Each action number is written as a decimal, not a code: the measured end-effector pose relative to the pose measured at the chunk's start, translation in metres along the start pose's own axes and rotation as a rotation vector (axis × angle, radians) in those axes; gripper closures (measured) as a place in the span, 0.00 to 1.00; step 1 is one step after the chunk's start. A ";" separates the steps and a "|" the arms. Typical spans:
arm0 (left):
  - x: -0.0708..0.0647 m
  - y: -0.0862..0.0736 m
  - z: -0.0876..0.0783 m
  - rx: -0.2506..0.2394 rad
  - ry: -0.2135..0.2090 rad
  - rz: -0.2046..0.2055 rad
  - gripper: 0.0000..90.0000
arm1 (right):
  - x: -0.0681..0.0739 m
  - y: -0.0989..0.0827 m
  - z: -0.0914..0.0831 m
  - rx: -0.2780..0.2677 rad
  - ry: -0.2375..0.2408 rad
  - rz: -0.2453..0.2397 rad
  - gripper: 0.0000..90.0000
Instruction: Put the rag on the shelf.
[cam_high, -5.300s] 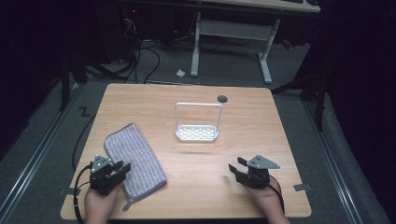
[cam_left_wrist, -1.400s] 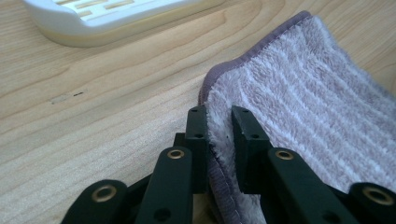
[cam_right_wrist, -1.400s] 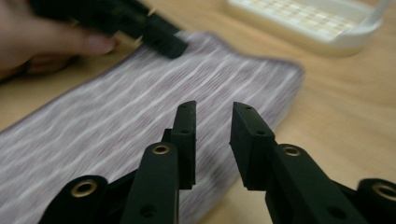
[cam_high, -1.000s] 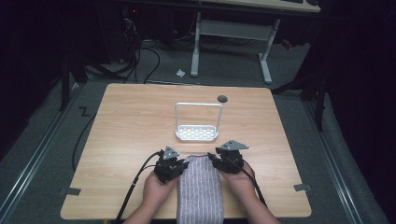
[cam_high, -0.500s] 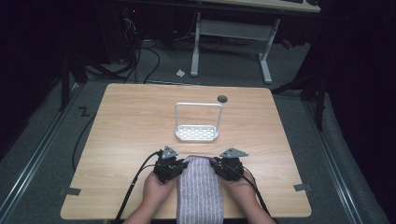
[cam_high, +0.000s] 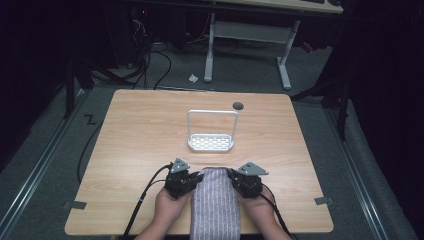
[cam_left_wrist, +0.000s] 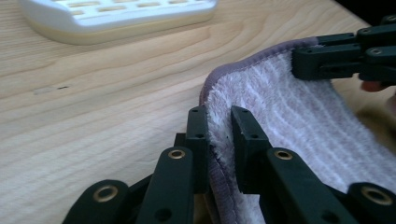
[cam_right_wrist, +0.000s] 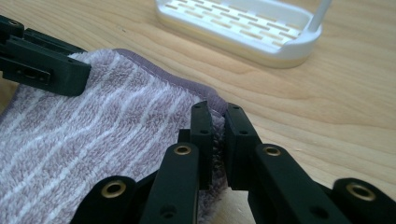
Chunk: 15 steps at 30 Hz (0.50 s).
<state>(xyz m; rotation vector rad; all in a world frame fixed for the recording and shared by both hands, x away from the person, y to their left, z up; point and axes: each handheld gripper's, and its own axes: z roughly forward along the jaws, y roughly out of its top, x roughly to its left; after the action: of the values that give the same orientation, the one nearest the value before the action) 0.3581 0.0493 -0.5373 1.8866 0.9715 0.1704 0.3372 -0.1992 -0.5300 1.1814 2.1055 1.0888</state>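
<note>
Left gripper (cam_high: 199, 177): clamped on the left far corner of the purple striped towel (cam_high: 215, 207), jaws pinching the hemmed edge, as seen close in the left gripper view (cam_left_wrist: 219, 135). Towel: laid flat lengthwise on the wooden table (cam_high: 135, 145), just nearside of the white rack (cam_high: 211, 142), near end reaching the table edge; far edge held taut between both corners, probably to keep the cloth spread for lifting or folding. Right gripper (cam_high: 231, 176): closed on the right far corner, hem caught between the jaws. Rack apart from the towel, beyond its far edge.
</note>
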 end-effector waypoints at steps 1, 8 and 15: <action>-0.002 -0.001 -0.002 -0.012 -0.002 0.003 0.87 | 0.000 -0.001 -0.003 -0.014 -0.004 0.001 0.93; -0.017 0.000 -0.018 -0.137 0.032 0.076 0.87 | 0.008 -0.001 -0.022 -0.118 -0.010 -0.016 0.93; -0.029 0.002 -0.029 -0.214 0.062 0.120 0.87 | 0.018 0.004 -0.035 -0.198 -0.016 -0.042 0.93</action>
<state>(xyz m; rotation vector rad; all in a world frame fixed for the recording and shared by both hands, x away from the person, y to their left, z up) 0.3248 0.0495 -0.5125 1.7503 0.8465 0.3915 0.3051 -0.1968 -0.5075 1.0435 1.9500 1.2330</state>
